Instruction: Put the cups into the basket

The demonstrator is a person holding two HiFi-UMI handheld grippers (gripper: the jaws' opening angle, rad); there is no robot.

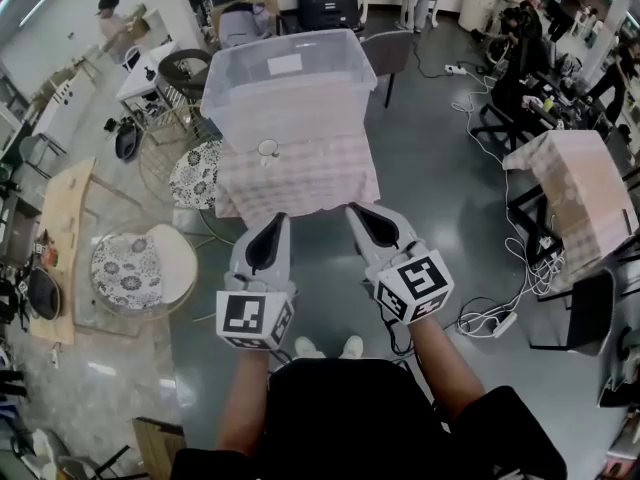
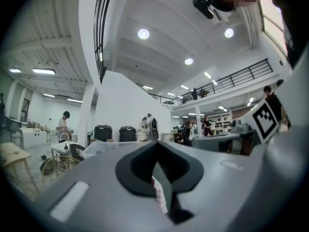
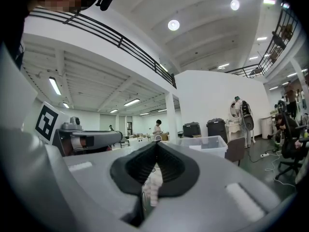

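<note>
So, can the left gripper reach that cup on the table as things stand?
Probably yes. The cup stands alone on the tablecloth in front of the clear bin, and nothing lies between it and the left gripper. Its jaws are shut, so they must open first.

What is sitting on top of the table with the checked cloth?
A clear basket on its far half, and one glass cup standing just in front of it. The cloth hides the tabletop itself.

We've got bare cloth across the counter's (image 1: 320, 183) near half w/ one cup (image 1: 267, 150) standing left of centre. The basket (image 1: 290, 103) fills the far end, top open.
</note>
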